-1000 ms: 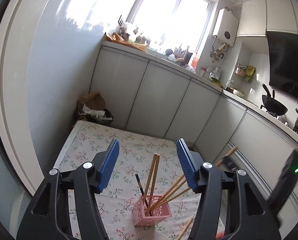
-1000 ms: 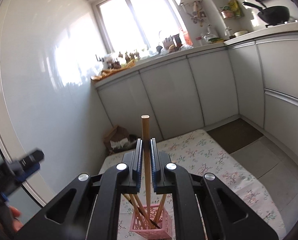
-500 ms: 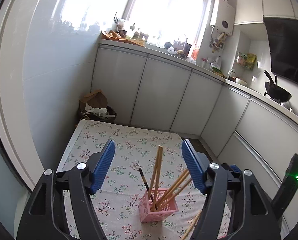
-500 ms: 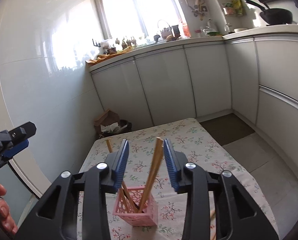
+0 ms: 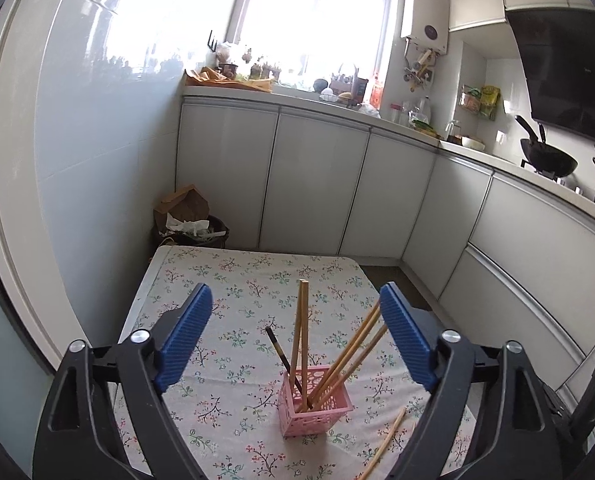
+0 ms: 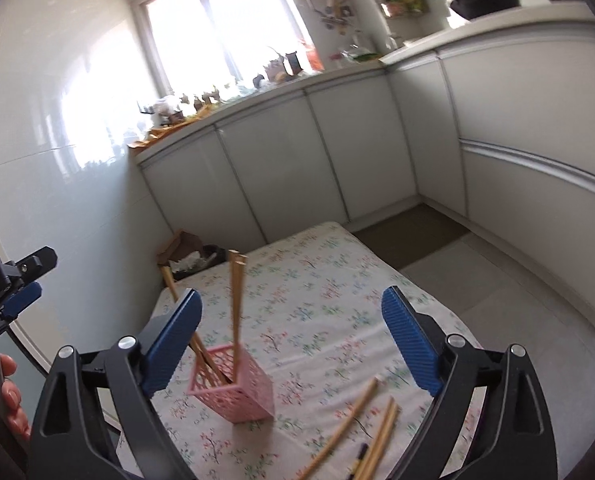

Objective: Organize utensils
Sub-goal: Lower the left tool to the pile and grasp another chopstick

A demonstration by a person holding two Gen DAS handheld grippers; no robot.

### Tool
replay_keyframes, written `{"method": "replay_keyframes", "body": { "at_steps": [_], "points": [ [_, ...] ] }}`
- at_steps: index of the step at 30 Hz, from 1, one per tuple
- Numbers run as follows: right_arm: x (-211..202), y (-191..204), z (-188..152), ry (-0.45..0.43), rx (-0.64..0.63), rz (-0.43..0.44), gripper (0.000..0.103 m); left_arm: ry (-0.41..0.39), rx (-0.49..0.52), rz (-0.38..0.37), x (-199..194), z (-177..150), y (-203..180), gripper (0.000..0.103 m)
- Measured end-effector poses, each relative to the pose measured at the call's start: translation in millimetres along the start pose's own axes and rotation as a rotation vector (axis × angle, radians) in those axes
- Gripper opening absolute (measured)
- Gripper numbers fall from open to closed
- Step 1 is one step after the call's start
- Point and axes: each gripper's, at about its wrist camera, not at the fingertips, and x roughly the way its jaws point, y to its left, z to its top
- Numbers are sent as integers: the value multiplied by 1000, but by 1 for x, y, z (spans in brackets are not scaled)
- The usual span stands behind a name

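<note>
Chopsticks (image 6: 357,416) lie loose on the flowered tablecloth (image 6: 317,292), low and to the right of centre in my right wrist view, just this side of the pink basket (image 6: 237,384) and well below my right gripper (image 6: 291,344). Their long axes run from near the basket back toward me, fanned slightly, with a darker stick among them at the bottom edge. That is what I judge the next pick turns on: the sticks point roughly along my line of approach, so I would need to roll the wrist to bring the pads across a shaft, not along it. My right gripper's jaws have just been opening and now stand wide with nothing between the pads; the upright sticks in the basket (image 6: 236,312) show between the fingers but sit farther off. From my left wrist view the basket (image 5: 315,400) stands between the blue pads of my left gripper (image 5: 297,336), ahead and lower, holding several wooden sticks (image 5: 303,332) that lean apart and one dark-tipped one (image 5: 282,354). Its jaws too have just been opening and hold nothing. One loose stick (image 5: 385,440) shows there, right of the basket, under the right-hand finger. The right hand seems nearer the loose sticks, so I judge the next grasp falls to it.
</note>
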Motion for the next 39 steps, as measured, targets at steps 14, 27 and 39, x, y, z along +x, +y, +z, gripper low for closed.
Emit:
{"method": "replay_keyframes", "body": {
  "at_steps": [14, 27, 39],
  "points": [
    [-48, -100, -65, 102, -85, -223, 96, 118, 204, -154, 2, -27, -64, 96],
    [-53, -183, -94, 187, 146, -251, 96, 631, 347, -343, 94, -128, -150, 96],
    [-37, -210, -95, 253, 280, -248, 96, 1012, 270, -162, 202, -173, -168, 96]
  ]
}}
